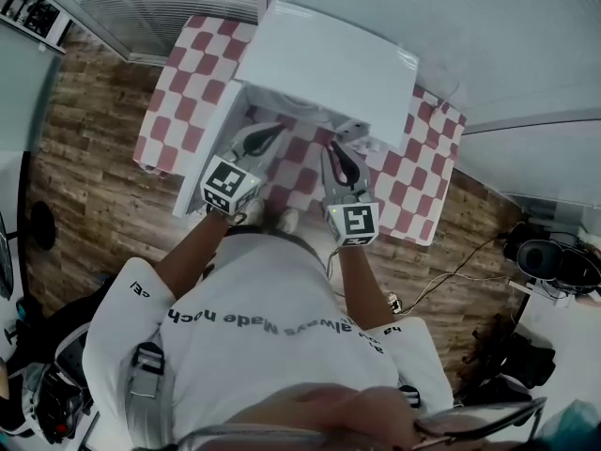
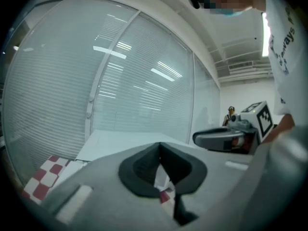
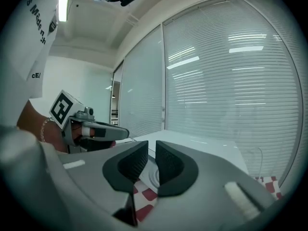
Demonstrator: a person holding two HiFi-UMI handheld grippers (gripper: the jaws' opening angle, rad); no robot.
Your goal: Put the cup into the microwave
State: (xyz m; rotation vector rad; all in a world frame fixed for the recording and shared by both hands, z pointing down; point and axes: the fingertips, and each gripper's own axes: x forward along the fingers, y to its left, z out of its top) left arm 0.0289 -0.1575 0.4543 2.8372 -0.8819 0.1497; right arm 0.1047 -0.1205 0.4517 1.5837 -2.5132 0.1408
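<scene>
The cup cannot be picked out with certainty in any view. Only a pale ringed round shape is glimpsed low through the slit of the right claw, and whether it is the cup or the oven's turntable cannot be told. The cup is held by neither claw: the right claw's pads are drawn nearly together, with a thin empty slit between them, and the left claw is pressed together at its tips on nothing. Just ahead of both claws the microwave is set on the checked counter, and its door appears swung out beside the left claw. The main risk is judged to lie in the grasp not yet made. If the cup is approached with pads this close, it may be tipped or shoved away rather than straddled. The open door may also be struck by the left claw.
</scene>
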